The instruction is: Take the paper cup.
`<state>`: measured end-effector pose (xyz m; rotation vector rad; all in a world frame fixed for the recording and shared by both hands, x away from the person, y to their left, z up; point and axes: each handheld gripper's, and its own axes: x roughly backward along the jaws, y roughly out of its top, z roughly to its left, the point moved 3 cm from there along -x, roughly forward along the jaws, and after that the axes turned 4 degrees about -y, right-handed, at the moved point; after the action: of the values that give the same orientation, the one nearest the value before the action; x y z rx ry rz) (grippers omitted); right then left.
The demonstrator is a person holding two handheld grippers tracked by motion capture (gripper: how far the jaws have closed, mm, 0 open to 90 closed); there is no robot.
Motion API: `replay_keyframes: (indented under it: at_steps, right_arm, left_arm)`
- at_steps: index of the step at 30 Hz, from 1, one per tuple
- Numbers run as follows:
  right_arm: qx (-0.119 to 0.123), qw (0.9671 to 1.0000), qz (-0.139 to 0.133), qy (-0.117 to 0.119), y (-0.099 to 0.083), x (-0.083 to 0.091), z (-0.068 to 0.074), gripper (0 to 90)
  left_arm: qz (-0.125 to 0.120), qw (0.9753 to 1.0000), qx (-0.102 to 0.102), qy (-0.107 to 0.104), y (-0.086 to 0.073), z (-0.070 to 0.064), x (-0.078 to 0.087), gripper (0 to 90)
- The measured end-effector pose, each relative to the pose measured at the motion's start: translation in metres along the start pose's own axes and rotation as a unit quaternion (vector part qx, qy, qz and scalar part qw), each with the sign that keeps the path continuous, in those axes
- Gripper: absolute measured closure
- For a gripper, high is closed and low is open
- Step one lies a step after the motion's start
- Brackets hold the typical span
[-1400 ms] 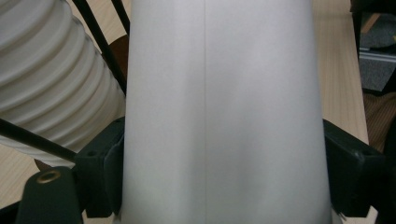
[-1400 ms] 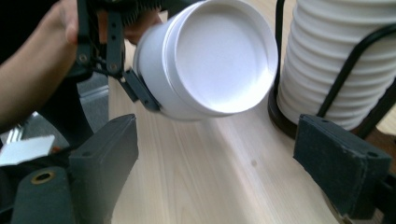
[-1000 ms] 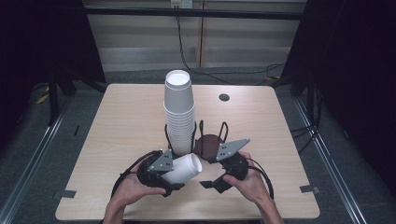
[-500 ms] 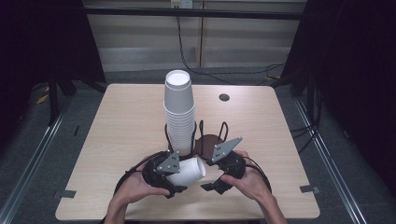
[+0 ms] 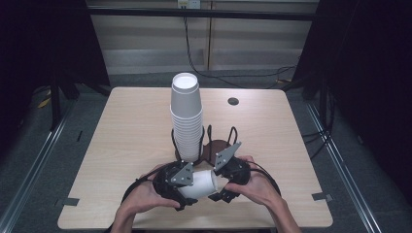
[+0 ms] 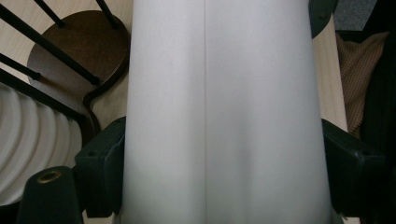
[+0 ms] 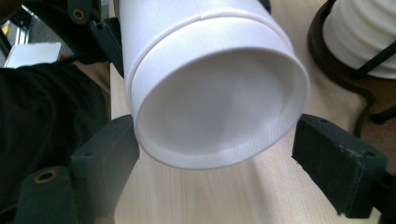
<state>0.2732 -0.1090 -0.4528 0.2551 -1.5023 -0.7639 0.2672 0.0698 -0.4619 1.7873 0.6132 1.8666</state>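
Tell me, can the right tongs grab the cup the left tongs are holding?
Probably yes. The cup points its bottom end between the open right tongs, with nothing between them. The left tongs grip its sides.

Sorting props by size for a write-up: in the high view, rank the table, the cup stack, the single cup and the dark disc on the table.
1. Table
2. Cup stack
3. Single cup, lying sideways between both hands
4. Dark disc, smallest

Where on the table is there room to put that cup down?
Bare table lies left of the cup stack, and right of the holder toward the far dark hole. The near middle is crowded: both grippers meet at the cup.
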Motion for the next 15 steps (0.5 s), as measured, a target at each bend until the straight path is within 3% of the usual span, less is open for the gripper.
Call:
replay_keyframes:
  at_steps: [8,15]
  right_arm:
    - [0.007,0.9996,0.024,0.015,0.003,-0.008,0.001,18.8]
    - [0.017,0.9989,0.033,0.029,0.004,-0.012,0.002,18.9]
  left_arm:
    - [0.016,0.9998,-0.006,-0.008,0.002,-0.002,-0.008,16.5]
    - [0.013,0.9998,-0.005,-0.014,0.003,-0.004,-0.011,16.5]
